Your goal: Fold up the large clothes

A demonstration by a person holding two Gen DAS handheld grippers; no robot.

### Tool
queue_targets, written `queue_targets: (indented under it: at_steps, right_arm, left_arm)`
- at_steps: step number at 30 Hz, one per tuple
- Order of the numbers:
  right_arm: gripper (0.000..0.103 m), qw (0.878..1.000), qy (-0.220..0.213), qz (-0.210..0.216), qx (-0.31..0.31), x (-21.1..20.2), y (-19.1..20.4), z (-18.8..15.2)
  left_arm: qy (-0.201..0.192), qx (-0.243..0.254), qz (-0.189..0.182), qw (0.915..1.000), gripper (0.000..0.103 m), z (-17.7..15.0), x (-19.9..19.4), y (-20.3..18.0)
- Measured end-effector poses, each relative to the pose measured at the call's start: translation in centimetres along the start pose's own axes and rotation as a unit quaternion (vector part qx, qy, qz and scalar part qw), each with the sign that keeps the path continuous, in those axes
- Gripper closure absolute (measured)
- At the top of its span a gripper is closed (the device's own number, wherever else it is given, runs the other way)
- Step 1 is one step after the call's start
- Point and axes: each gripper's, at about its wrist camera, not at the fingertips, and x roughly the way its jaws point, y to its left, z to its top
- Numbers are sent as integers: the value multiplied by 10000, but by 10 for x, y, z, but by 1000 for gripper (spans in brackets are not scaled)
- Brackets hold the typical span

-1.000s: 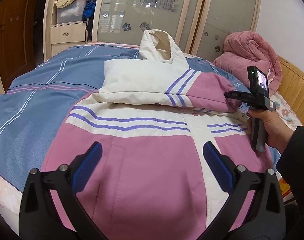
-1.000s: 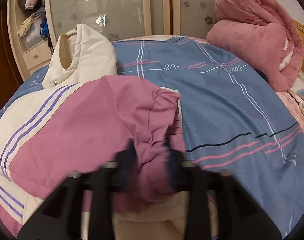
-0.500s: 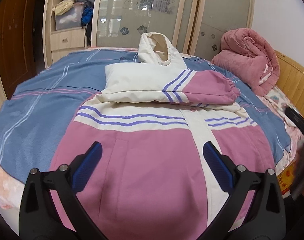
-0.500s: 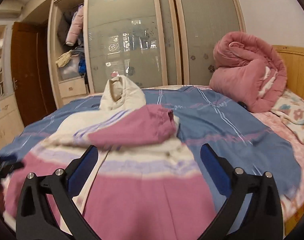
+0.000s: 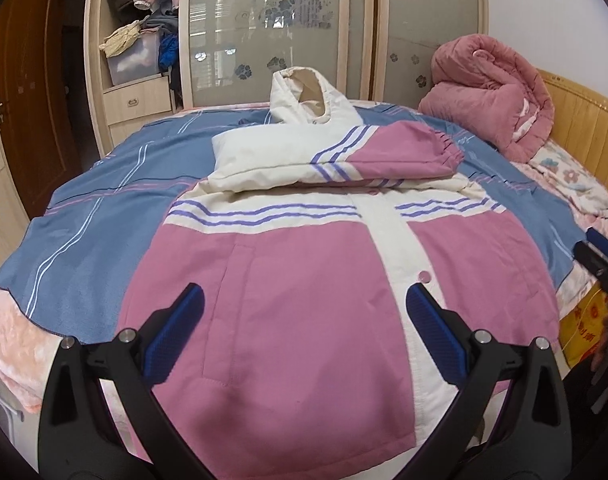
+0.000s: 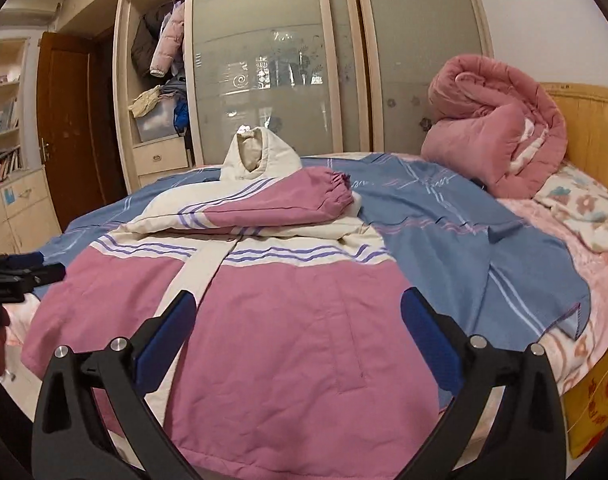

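The jacket [image 5: 304, 280], pink with a cream upper part and purple stripes, lies front side up on the blue bedspread [image 5: 103, 208] that covers the bed. Its hem is at the near edge of the bed, and its cream hood [image 5: 308, 96] stands upright at the far end of the jacket, toward the wardrobe [image 5: 283, 28]. One sleeve [image 5: 344, 152] lies folded across the chest of the jacket, with its gathered pink cuff pointing toward the rolled pink quilt [image 5: 492, 92]. A cream placket runs down the jacket front from the folded sleeve to the hem.

The left gripper [image 5: 304, 312] hangs above the lower half of the jacket with its blue-padded fingers spread wide and nothing between them. The right gripper [image 6: 299, 316] is positioned likewise above the lower half of the jacket, fingers spread wide and holding nothing. In the left wrist view, the right gripper appears at the jacket's side nearer the quilt, off the edge of the bed. In the right wrist view, the left gripper appears at the opposite side of the jacket.

The quilt rests at the wooden headboard [image 6: 584, 120], well apart from the jacket. A floral sheet [image 6: 584, 208] lies beside the quilt.
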Motion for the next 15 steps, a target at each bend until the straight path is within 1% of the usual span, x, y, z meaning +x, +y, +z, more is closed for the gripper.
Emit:
queue_targets:
  at_steps: [4, 8, 12, 14, 15]
  right_arm:
    - [1, 10000, 13, 41, 87, -2, -3, 0]
    - [1, 10000, 23, 61, 40, 0, 0, -1]
    - [1, 9998, 202, 27, 18, 10, 7, 5]
    - [1, 9993, 336, -85, -152, 17, 16, 14]
    - [1, 9987, 367, -116, -337, 22, 25, 22]
  left_arm:
    - [117, -25, 2, 9999, 2, -1, 7, 0]
    - [28, 52, -55, 10000, 2, 2, 4, -4]
    - [-43, 27, -80, 10000, 2, 6, 2, -5]
    - [-41, -49, -119, 9999, 2, 8, 4, -2]
    - [-37, -104, -142, 9998, 2, 10, 6, 0]
